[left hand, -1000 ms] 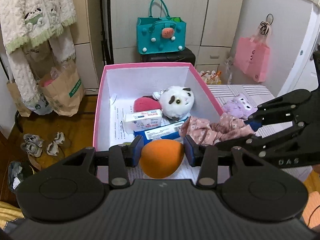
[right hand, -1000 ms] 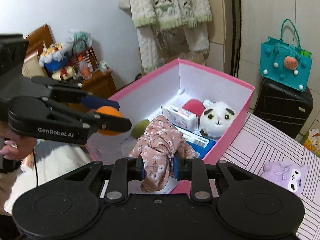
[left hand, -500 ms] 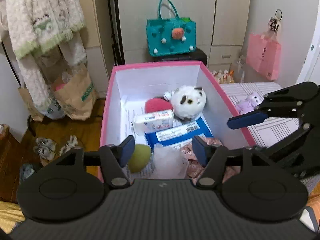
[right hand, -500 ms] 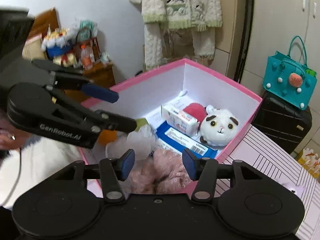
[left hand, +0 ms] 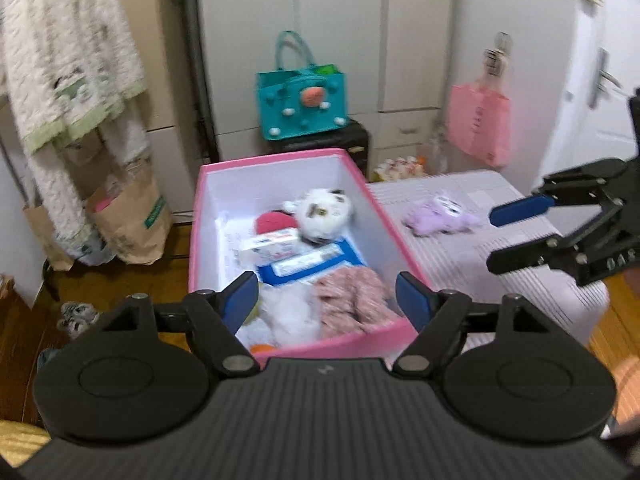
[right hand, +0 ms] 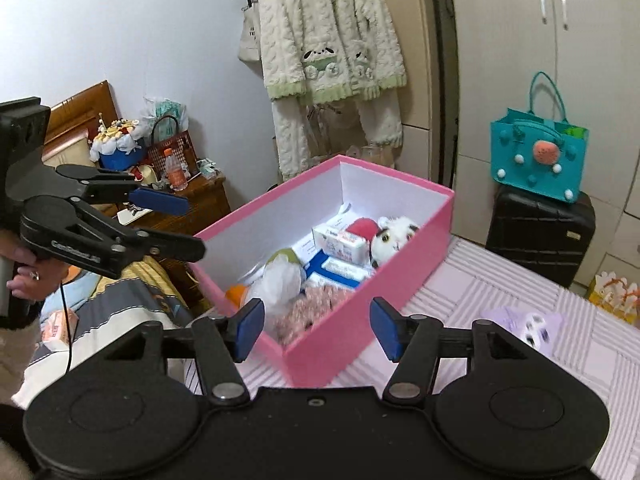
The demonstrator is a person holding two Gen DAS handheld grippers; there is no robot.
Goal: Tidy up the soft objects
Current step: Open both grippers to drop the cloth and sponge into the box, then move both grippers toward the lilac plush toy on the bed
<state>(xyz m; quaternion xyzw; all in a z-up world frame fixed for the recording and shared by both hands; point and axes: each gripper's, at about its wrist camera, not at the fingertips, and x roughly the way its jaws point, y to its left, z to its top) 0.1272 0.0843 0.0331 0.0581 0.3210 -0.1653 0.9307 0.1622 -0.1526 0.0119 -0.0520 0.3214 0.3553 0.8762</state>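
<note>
A pink box (left hand: 384, 216) (right hand: 336, 340) holds a white plush cat (left hand: 324, 212) (right hand: 394, 236), a red pouch (left hand: 274, 222), tissue packs (left hand: 272, 242), a pink floral cloth (left hand: 350, 300) (right hand: 308, 312), a white plastic bag (right hand: 280, 280) and an orange ball (left hand: 262, 347) (right hand: 236, 294). A purple plush (left hand: 440, 216) (right hand: 528, 324) lies on the striped table right of the box. My left gripper (left hand: 326, 302) is open and empty above the box's near end. My right gripper (right hand: 316, 326) is open and empty, back from the box's corner; it also shows in the left wrist view (left hand: 508, 236).
A teal bag (left hand: 304, 104) sits on a black suitcase (right hand: 540, 228) behind the box. A pink bag (left hand: 478, 124) hangs at the right. A knitted garment (right hand: 328, 40) and paper bags (left hand: 128, 224) are at the left. A cluttered wooden nightstand (right hand: 192, 196) stands beside the bed.
Both grippers opened: the left let go of the orange ball and the right let go of the floral cloth, both now in the box. Both grippers have drawn back and up.
</note>
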